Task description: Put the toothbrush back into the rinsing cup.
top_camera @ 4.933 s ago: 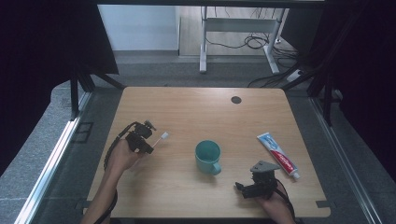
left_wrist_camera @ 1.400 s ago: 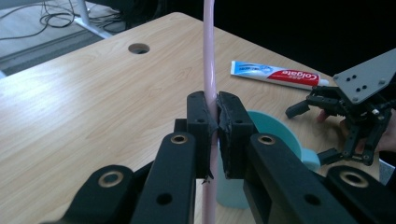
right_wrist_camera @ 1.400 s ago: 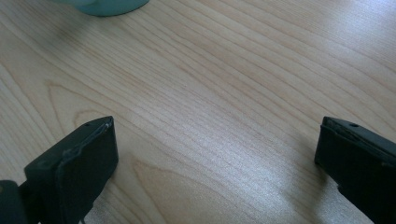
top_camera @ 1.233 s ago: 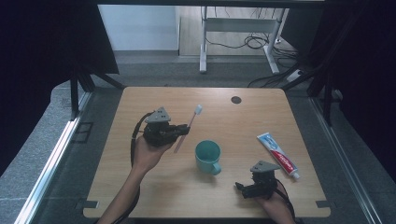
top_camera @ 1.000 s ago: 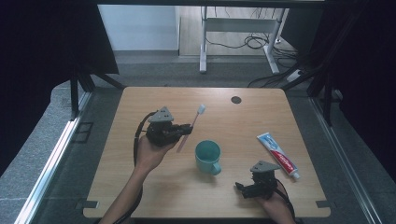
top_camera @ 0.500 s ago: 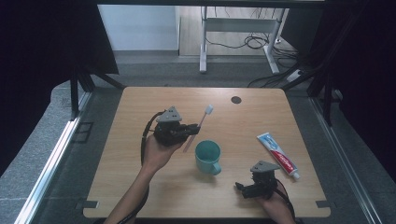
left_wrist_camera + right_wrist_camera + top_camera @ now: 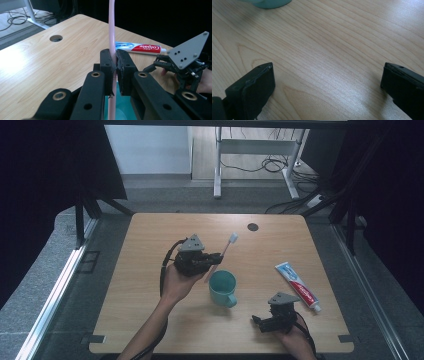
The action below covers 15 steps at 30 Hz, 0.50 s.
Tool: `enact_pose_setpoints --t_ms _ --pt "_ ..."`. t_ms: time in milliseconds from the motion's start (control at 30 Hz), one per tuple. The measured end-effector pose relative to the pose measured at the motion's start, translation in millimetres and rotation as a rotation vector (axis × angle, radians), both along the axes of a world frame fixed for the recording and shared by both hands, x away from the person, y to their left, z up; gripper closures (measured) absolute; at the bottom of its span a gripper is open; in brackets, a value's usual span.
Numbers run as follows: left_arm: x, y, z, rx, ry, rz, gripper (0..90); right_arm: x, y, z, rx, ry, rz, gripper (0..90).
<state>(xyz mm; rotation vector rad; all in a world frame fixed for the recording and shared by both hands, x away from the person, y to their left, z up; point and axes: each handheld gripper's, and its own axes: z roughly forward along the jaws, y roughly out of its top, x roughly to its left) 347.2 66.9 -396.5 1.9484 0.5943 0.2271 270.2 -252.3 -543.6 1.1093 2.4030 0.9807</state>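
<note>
Left gripper (image 7: 113, 68) clamps pink toothbrush (image 7: 111, 30); right gripper (image 7: 327, 82) gapes wide.

place: lab | evidence: black curtains (image 7: 55, 180), bare wooden table (image 7: 150, 320), floor cables (image 7: 260, 165), desk frame (image 7: 250, 147)

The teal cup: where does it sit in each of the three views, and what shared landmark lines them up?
High view: teal cup at table centre, just right of the left gripper.
Left gripper view: a teal patch at the bottom edge, under the jaws clamping the pink toothbrush.
Right gripper view: a teal sliver at the top edge.
Shared landmark: the wooden table, with the cup itself.
</note>
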Motion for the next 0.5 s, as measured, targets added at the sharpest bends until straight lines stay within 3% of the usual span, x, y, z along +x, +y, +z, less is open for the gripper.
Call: enact_pose_setpoints --t_ms 233,500 --pt "1.2 -10.3 -2.1 0.011 -0.009 -0.013 84.5 0.1 -0.1 0.0 0.0 0.0 0.002 0.0" --pt "3.2 -21.4 -8.8 -0.008 -0.002 -0.02 84.4 0.1 -0.2 0.0 -0.001 0.0 0.003 0.0"
